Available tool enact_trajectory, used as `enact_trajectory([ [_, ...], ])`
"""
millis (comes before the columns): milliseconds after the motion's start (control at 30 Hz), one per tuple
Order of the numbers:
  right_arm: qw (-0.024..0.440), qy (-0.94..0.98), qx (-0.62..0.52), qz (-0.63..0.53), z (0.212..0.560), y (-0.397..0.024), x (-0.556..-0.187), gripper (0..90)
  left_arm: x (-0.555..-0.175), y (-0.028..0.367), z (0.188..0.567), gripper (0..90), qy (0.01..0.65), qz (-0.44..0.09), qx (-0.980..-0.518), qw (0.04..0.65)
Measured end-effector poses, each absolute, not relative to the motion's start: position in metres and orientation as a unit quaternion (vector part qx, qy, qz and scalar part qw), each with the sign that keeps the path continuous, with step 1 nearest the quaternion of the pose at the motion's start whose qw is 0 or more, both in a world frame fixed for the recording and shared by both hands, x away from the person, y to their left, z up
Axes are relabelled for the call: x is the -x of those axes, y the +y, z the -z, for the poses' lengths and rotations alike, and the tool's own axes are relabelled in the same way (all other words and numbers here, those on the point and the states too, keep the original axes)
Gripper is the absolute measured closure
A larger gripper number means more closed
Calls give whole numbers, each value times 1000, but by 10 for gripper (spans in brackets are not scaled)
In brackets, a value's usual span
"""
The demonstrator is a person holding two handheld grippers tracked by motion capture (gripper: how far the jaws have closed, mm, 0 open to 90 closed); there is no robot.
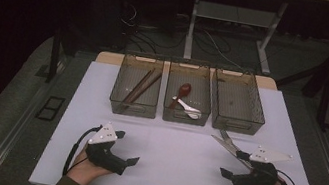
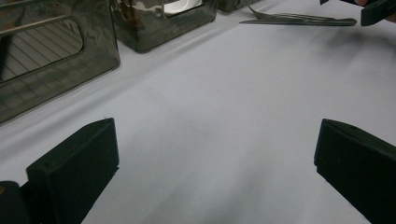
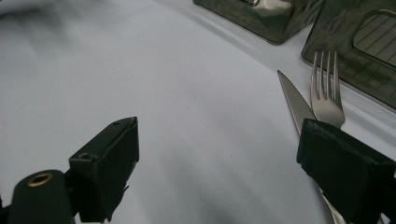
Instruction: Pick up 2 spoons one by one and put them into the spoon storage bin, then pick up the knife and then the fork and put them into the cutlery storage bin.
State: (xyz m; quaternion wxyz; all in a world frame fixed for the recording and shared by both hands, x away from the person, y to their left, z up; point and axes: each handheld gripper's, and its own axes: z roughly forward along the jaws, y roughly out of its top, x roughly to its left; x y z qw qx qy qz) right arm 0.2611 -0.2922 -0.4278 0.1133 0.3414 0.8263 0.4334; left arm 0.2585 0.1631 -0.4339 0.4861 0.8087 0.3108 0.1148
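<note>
Sorting step underway: knife [image 3: 293,100] and fork [image 3: 327,93] left near empty right bin [image 1: 238,102]; both grippers seen wide open, nothing held; right gripper [image 3: 219,154] probably needed over fork next.

Left claw [image 1: 133,160] and right claw [image 1: 224,173]: matte black blocky jaws, grey three-cornered top plates, black trailing cables. Olive-green sleeves at both wrists.

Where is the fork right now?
The fork lies on the white table beside the knife, in front of the right-hand bin. In the high view it is on the right, by the right gripper.
</note>
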Motion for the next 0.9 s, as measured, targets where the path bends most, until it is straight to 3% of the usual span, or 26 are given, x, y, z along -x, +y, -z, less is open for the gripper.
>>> enact_trajectory([
  [900,117,824,-369,-414,419,-314,-283,136,-258,159,437,0,302,-98,-818,480],
])
